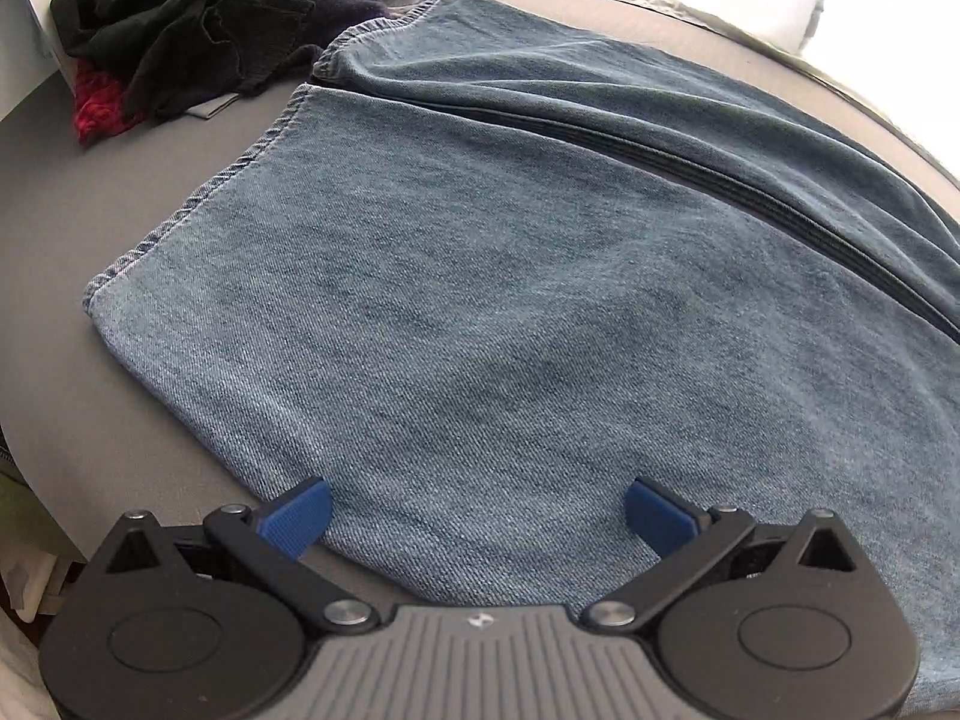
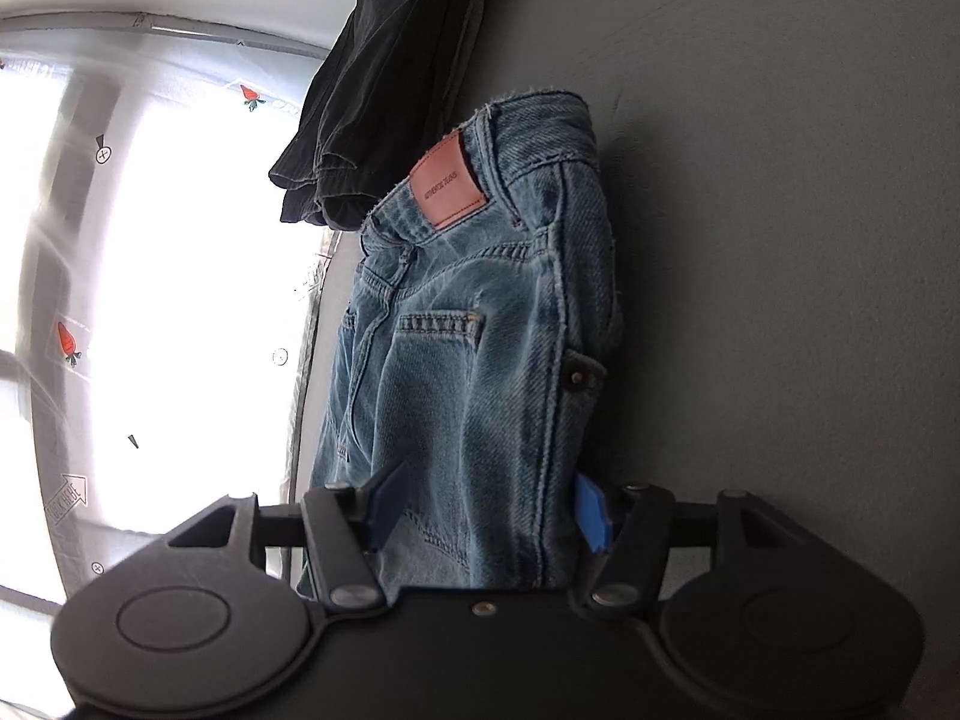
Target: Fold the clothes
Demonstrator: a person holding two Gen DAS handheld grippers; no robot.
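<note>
Denim filled both views: the blue jeans (image 1: 480, 300) lay flat on the grey tabletop (image 1: 120, 240), their long axis running away from the left gripper (image 1: 477, 513) toward the hems. In the left wrist view the two legs lay side by side, the hemmed cuffs (image 1: 198, 204) pointing ahead and to the left of the jaws, and a dark gap between the legs slanted off to the right. The left jaws stood wide open just above the cloth, holding nothing, with the blue pads (image 1: 300, 516) apart on either side of a bare stretch of denim.

Far ahead and left of those jaws sat a heap of dark clothes (image 1: 198, 36) with red cloth mixed in, touching the far cuff.

In the right wrist view the waist end of the jeans (image 2: 480, 330) pointed away from the right gripper (image 2: 489, 510), the brown leather patch (image 2: 450, 183) and a back pocket facing up. A fold of denim ran between the right jaws, which were partly open; whether the pads actually pinched it I cannot tell. Beyond the waistband lay a black garment (image 2: 384, 90).
</note>
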